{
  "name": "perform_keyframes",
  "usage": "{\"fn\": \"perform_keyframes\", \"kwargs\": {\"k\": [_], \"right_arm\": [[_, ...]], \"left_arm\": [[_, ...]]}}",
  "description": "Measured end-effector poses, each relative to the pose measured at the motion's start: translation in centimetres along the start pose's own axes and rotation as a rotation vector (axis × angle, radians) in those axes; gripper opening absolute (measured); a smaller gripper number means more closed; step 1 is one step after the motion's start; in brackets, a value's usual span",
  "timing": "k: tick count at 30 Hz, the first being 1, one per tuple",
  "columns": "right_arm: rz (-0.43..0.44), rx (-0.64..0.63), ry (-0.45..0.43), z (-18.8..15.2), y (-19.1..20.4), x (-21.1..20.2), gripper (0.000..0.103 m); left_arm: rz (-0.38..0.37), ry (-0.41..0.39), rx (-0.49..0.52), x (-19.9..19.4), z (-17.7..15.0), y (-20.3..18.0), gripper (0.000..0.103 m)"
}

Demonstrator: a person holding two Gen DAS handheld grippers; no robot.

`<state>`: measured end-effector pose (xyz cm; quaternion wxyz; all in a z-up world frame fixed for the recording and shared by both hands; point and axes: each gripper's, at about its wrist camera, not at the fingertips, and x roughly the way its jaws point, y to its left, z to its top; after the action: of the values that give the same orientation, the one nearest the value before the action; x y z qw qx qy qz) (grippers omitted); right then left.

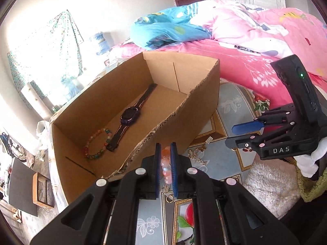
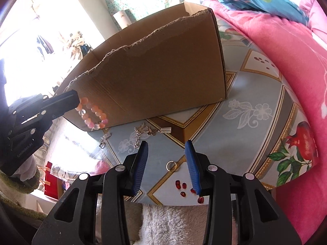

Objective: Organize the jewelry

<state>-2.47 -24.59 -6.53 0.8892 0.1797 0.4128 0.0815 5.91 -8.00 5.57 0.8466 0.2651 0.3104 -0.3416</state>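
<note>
Bedroom, patterned table [image 1: 229, 110] beside a pink-quilted bed: bracelet lifted for boxing.
Left wrist view: left gripper [image 1: 165, 161] clamps the pink bead bracelet [image 1: 166, 163]; the cardboard box [image 1: 184, 110], holding a watch [image 1: 130, 116], opens ahead-left of the fingers. Right wrist view: right gripper [image 2: 166, 163] half-open, empty, over a ring [image 2: 171, 165]; bracelet hangs far left against the box wall.

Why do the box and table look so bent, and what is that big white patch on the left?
Left wrist view: the fisheye lens bows the cardboard box, and window light whites out the wall at upper left. Right wrist view: the patterned table curves like a dome, and glare washes out the left side behind the pink bead bracelet.
</note>
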Motion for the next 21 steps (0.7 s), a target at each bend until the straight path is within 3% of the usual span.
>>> {"fn": "perform_keyframes", "kwargs": {"k": [12, 21], "right_arm": [[0.02, -0.031, 0.009, 0.1, 0.8, 0.0, 0.037], [0.014, -0.035, 0.012, 0.6, 1.1, 0.5, 0.037]], "left_arm": [[0.053, 0.095, -0.261, -1.2, -5.0, 4.4, 0.008], [0.032, 0.155, -0.447, 0.3, -8.7, 7.8, 0.008]]}}
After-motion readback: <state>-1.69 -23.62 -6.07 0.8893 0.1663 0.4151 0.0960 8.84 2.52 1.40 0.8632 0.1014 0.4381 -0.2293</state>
